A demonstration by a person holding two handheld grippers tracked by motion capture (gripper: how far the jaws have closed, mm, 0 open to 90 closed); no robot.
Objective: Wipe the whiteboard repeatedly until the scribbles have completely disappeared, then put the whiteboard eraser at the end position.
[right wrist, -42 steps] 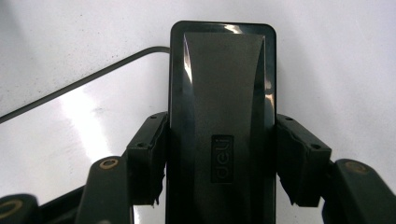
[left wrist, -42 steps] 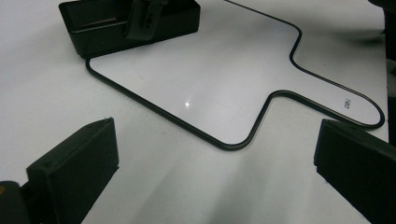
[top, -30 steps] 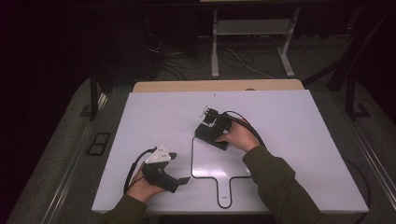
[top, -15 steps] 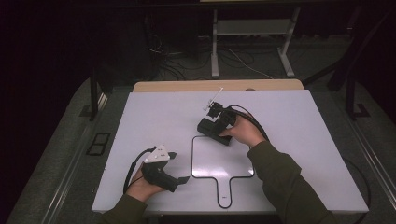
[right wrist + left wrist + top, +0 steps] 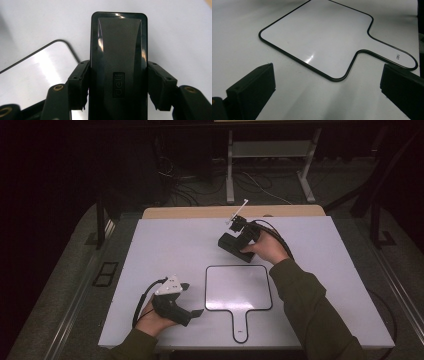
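We hold the right gripper (image 5: 231, 241) above the far middle of the table (image 5: 150, 250), just beyond the far edge of the whiteboard paddle (image 5: 239, 287). Its two black jaws are clamped on the long sides of a black eraser (image 5: 118, 62), a smooth, glossy plastic block with rounded corners, a raised centre panel and an embossed "deli" mark. Gripping it across the narrow width seems sensible to us: the flat side walls give the pads a square seat, and the block's length runs straight out ahead of the jaws, so its underside could be brought down flat on the board. Whether the eraser touches the table we cannot tell.

The paddle lies flat near the middle of the table's near edge, handle pointing toward us. It is a thin white panel with a dark rim, rounded corners and a tongue-shaped handle bearing a small printed mark; its sheen throws back a bright glare, and the writing face looks clean.

Our left gripper (image 5: 187, 300) rests low by the near-left part of the table, just beside the paddle's left edge. Its jaws stand wide apart with nothing between them, aimed across the handle, placed, we judge, to steady the board if needed.
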